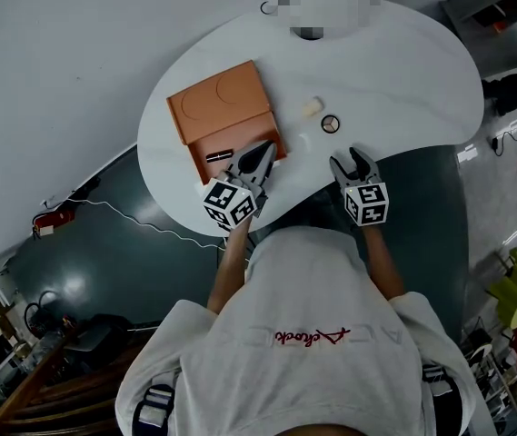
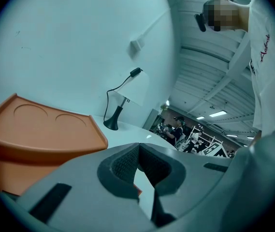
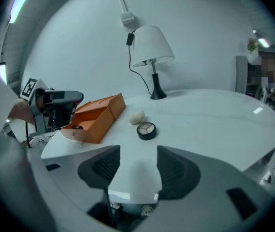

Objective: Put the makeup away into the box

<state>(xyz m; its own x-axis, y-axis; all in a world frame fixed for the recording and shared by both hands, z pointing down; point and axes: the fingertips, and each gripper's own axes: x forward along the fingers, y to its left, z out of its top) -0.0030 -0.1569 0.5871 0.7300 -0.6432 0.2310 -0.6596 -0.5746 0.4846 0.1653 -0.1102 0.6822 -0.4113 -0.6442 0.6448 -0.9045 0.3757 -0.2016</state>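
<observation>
An orange box [image 1: 240, 141] stands open on the white table, its lid [image 1: 217, 105] folded back. A dark lipstick [image 1: 219, 156] lies inside it. A round compact [image 1: 331, 123] and a beige sponge [image 1: 311, 107] rest on the table to the right of the box. My left gripper [image 1: 265, 149] is shut with nothing in it, its tips at the box's near right corner; the left gripper view shows the box [image 2: 40, 129] close by. My right gripper [image 1: 351, 159] stands open and empty above the table's near edge. The compact [image 3: 146, 129] and sponge [image 3: 137, 117] lie ahead of it.
A white table lamp [image 3: 151, 52] with a black base stands at the far side of the table [image 1: 403, 71] against the wall, its cord running up. The table's curved near edge lies just under both grippers. Dark floor surrounds the table.
</observation>
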